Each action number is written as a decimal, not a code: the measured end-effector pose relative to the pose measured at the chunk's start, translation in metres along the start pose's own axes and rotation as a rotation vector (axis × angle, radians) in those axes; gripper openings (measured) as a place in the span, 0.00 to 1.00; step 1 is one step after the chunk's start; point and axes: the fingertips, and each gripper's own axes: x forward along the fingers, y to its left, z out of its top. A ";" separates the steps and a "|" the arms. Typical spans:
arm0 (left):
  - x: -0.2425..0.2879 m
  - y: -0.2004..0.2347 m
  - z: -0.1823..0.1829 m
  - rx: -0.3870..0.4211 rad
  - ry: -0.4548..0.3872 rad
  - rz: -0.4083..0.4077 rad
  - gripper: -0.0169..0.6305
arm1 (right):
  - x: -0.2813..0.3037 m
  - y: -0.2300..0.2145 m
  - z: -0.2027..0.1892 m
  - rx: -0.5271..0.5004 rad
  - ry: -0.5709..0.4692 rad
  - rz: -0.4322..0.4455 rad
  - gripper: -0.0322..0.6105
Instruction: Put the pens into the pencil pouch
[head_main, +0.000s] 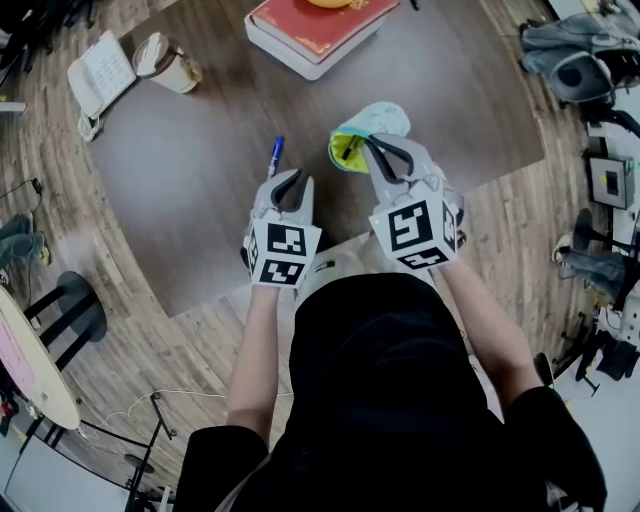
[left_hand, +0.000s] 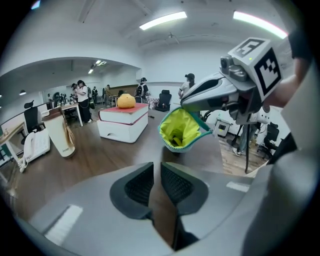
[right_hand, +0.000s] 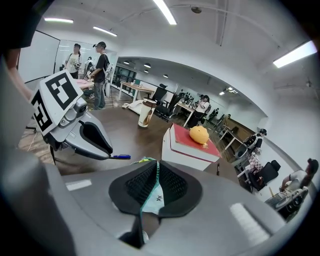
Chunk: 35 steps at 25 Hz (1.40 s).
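I am keeping the right gripper (head_main: 375, 147) pressed together on the pouch (head_main: 378, 120): its pads are pinching the teal rim, with the fabric showing between them. The pouch is hanging open from that grip over the table (head_main: 190, 170), its mouth gaping toward the left gripper (head_main: 291, 180) and its yellow lining showing. I cannot tell whether its bottom is touching the table. Something small is sitting inside against the lining, but it is too small for me to name.

The left gripper is hovering to the left of the pouch, apart from it. Its jaws are standing a narrow gap apart, and I am seeing only bare table through that gap.

A blue pen (head_main: 276, 155) is lying on the table just ahead of the left gripper's tips, left of the pouch and outside it.

Farther across the table a thick red-covered book (head_main: 310, 38) is lying flat with an orange lump (right_hand: 199, 134) on top, and a cup (head_main: 170, 65) is standing to its left.
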 end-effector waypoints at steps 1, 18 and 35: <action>0.000 0.004 -0.004 -0.010 0.006 0.010 0.09 | 0.001 0.000 0.000 -0.003 0.001 0.002 0.09; 0.004 0.050 -0.069 -0.094 0.097 0.125 0.12 | 0.001 0.001 0.000 -0.010 0.027 0.014 0.09; 0.022 0.059 -0.107 -0.138 0.171 0.131 0.14 | 0.003 0.000 -0.002 0.010 0.041 0.017 0.09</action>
